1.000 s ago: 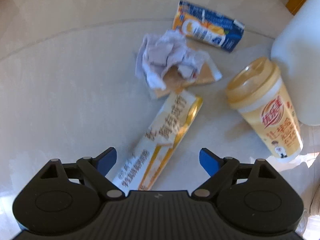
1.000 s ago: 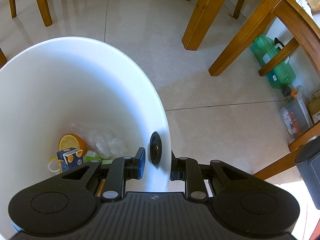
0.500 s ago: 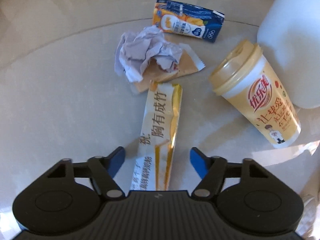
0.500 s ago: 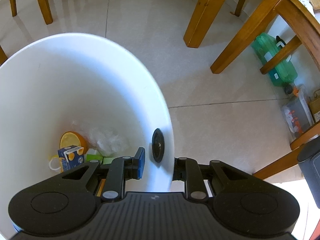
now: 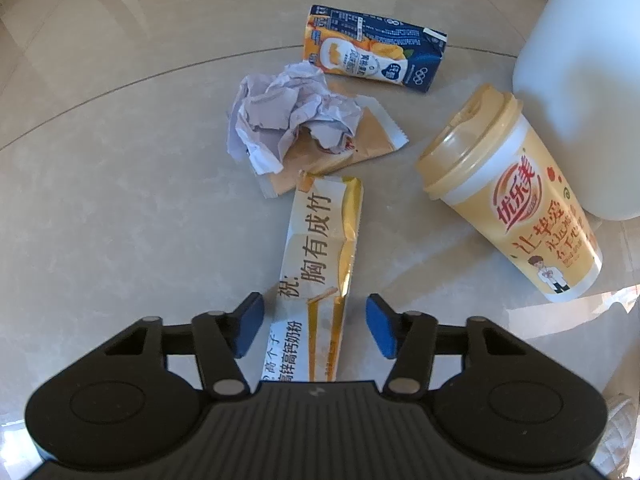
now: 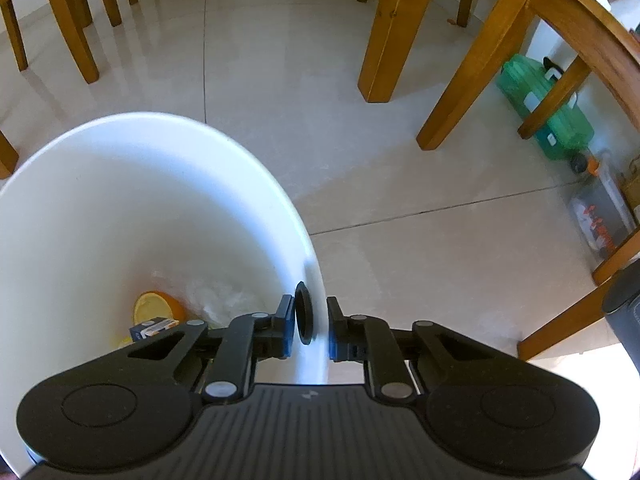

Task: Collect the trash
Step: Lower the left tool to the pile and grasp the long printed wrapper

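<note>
- Left wrist view: the left gripper point(image 5: 315, 330) hangs low over the tiled floor point(image 5: 120, 208) with its jaws spread wide, one blue pad point(image 5: 249, 330) on each side of the near end of a long white-and-gold sachet point(image 5: 320, 276); whether the pads touch it cannot be told.
- The sachet lies flat and points away from the gripper; its far end touches a tan wrapper point(image 5: 360, 148).
- A ball of crumpled paper point(image 5: 288, 114) sits on that wrapper.
- Beyond them a blue-and-orange carton point(image 5: 374, 54) lies on its side.
- To the right a tan lidded cup point(image 5: 508, 196) lies tipped over, lid towards the wrapper, close against the white bin point(image 5: 580, 80).
- Right wrist view: the right gripper point(image 6: 310, 328) is closed on the bin's point(image 6: 120, 200) rim, one finger inside the wall and one outside, beside a black round fitting point(image 6: 303, 318) on the wall.
- At the bin's bottom lie an orange lid point(image 6: 154, 308), a small blue carton point(image 6: 154, 326) and some clear plastic point(image 6: 228, 300).
- Wooden table and chair legs point(image 6: 384, 40) stand on the floor beyond, and a green jug point(image 6: 548, 108) lies under the table at right.
</note>
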